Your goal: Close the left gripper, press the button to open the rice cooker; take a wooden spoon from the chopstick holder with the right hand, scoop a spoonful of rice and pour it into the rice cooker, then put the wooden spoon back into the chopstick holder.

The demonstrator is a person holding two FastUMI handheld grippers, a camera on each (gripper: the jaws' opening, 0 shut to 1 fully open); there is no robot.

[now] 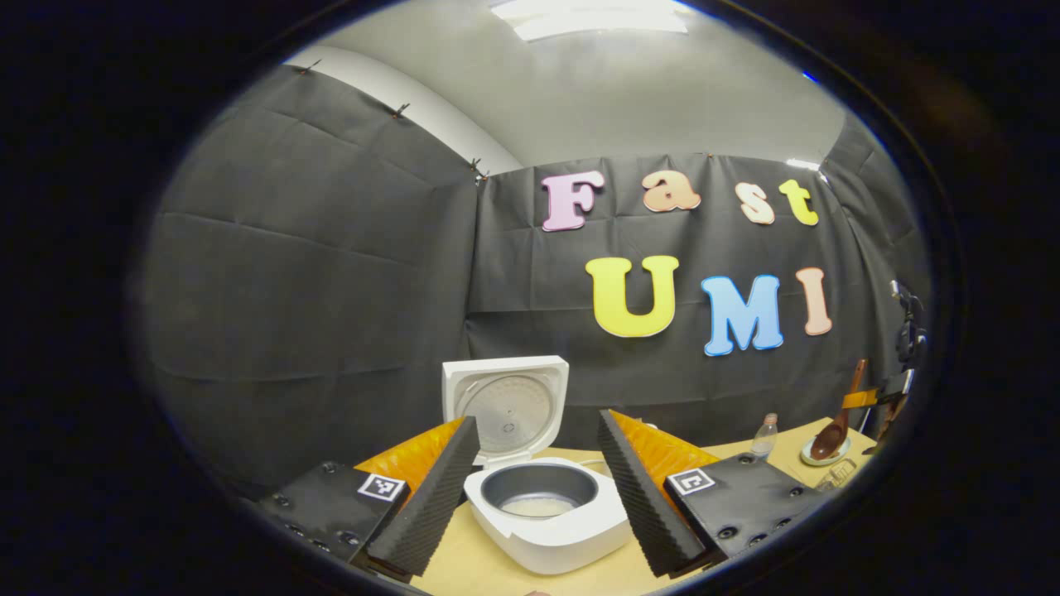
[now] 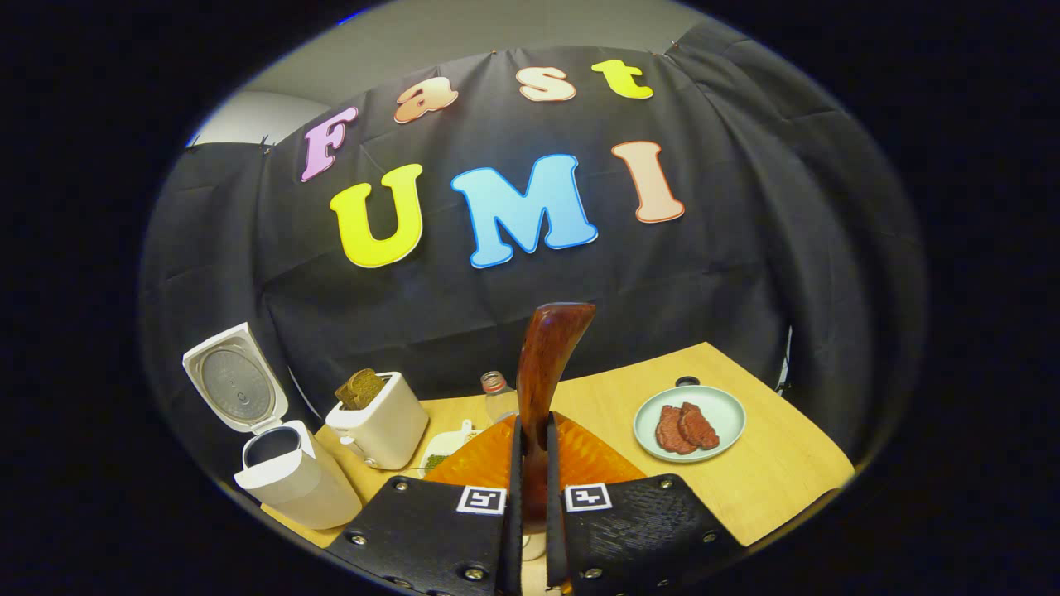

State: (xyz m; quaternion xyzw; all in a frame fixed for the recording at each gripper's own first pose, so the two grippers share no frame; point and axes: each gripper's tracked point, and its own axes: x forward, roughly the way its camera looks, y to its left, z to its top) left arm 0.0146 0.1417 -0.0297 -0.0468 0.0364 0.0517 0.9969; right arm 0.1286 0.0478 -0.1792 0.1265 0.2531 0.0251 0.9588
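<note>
Left gripper (image 1: 538,497): fingers spread wide, holding nothing. Directly ahead between them sits the rice cooker (image 1: 542,509), lid (image 1: 507,406) standing upright behind the pot, so the button step reads as done. The inner pot (image 1: 538,488) holds a shallow pale layer, apparently rice. Ahead and far to the right of this gripper, the other gripper holds a wooden spoon (image 1: 836,426) over a small dish (image 1: 824,454), with a clear bottle (image 1: 766,437) just beside it. The open stance is judged a parked one, keeping clear of the pot mouth.

Right gripper (image 2: 530,488): fingers pressed onto the wooden spoon (image 2: 542,389), which rises upright between them; which end points up cannot be told. Ahead to its left stands the open rice cooker (image 2: 281,472), its contents hidden from here. Nearer in stands a toaster (image 2: 377,426) with a dark slice in its slot. Ahead to the right, a plate (image 2: 725,418) carries two reddish meat pieces. The chopstick holder cannot be identified. Judgement: spoon in hand, mid scoop-and-pour or on its way back.
</note>
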